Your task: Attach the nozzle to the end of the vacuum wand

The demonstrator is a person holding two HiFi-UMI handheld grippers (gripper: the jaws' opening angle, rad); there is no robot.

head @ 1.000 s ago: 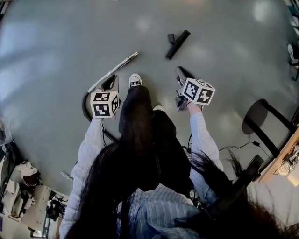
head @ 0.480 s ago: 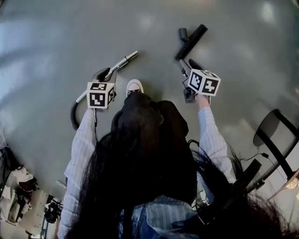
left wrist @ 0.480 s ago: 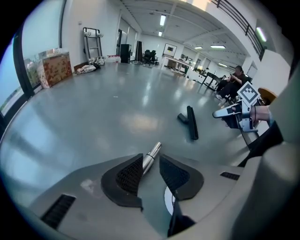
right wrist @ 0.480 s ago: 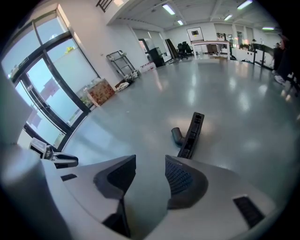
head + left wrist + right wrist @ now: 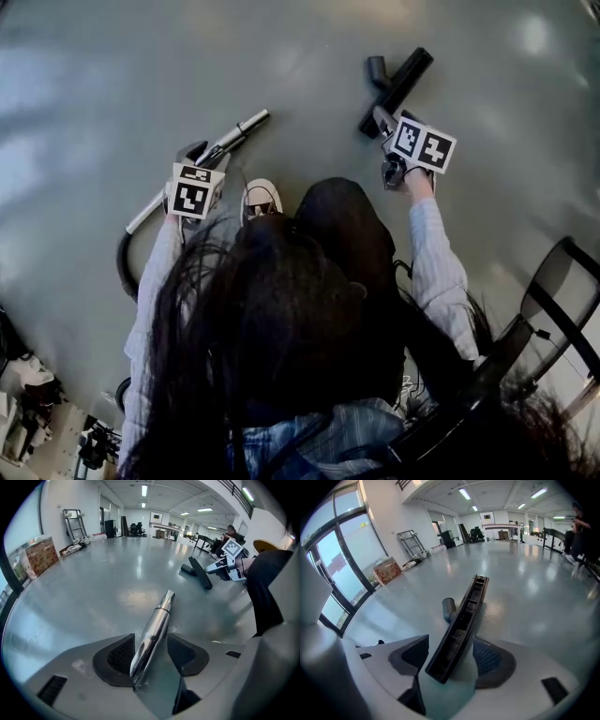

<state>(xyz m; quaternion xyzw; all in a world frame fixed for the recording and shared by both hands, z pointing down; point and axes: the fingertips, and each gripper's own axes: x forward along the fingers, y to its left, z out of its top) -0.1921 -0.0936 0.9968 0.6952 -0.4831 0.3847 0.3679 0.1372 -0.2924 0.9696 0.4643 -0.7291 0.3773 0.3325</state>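
Now, from the head camera, I look down past long dark hair at a glossy grey floor (image 5: 112, 75), with a gripper held in each striped-sleeved hand. My left gripper (image 5: 206, 155) is low over the metal vacuum wand (image 5: 242, 129). The wand lies flat on the floor and points up and to the right in this view, and its black hose (image 5: 122, 267) curves away at lower left. In the left gripper view the shiny wand runs up between the two dark pads (image 5: 121, 656), nearer the left one. These jaws have just been opening and stand wide apart, so nothing is clamped.

My right gripper (image 5: 384, 122) is at the near end of the black T-shaped nozzle (image 5: 401, 77). The nozzle lies on the floor to the right of the wand's open tip, well apart from it. In the right gripper view the nozzle's long head stretches away between the pads, and its short round neck (image 5: 449, 607) sticks out to the left. These jaws too have just been opening and stand wide, not gripping.

One white shoe (image 5: 260, 200) rests on the floor between the two grippers
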